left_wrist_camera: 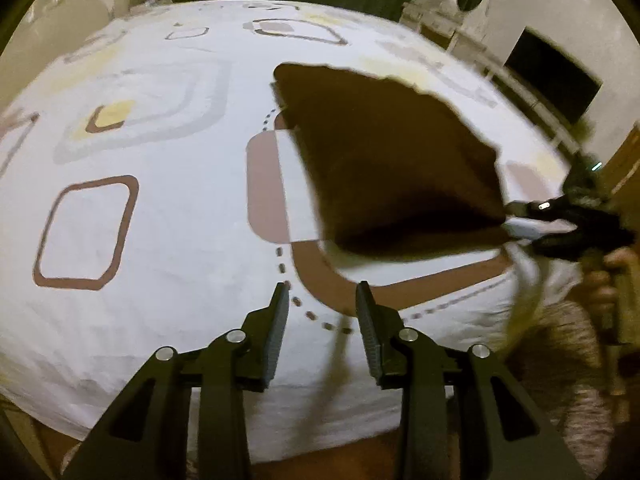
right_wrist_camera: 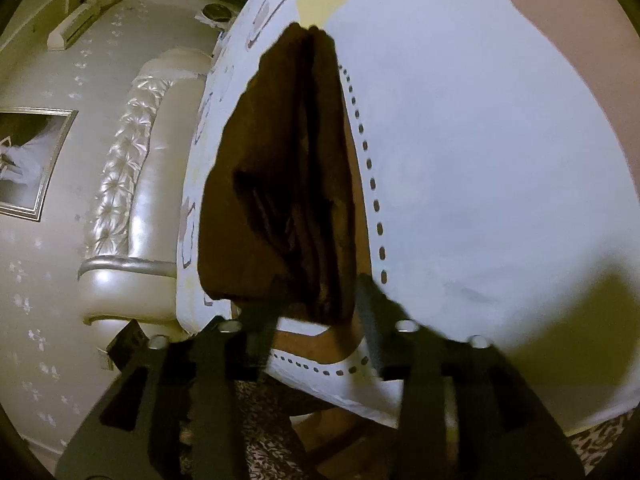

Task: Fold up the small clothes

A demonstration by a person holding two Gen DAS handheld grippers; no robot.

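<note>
My right gripper (left_wrist_camera: pixel 510 222) pinches the brown cloth (left_wrist_camera: pixel 392 168) at about 3 o'clock above the bed sheet (left_wrist_camera: pixel 180 220), prob mid-fold, left gripper (left_wrist_camera: pixel 322 292) open w/ nothing; next I grab the loose corner.

The garment (left_wrist_camera: pixel 392 168) is a plain dark brown, nearly black in its folds, with no print on it. The bed sheet (left_wrist_camera: pixel 180 208) under it is white, patterned with rounded squares: brown outlines at 9 o'clock of the garment, a pale yellow patch edged in brown at 10 o'clock, faint grey outlines around that, a dusty pink block just at the garment's left edge, and a broad brown band with a dotted brown line curving toward 6 o'clock. The left tongs (left_wrist_camera: pixel 322 320) are black with grey ribbed pads and silver pins; the right tongs (right_wrist_camera: pixel 316 308) are black too. The headboard (right_wrist_camera: pixel 132 184) is glossy cream, tufted. The wall (right_wrist_camera: pixel 48 320) is cream with pale flower prints.
</note>
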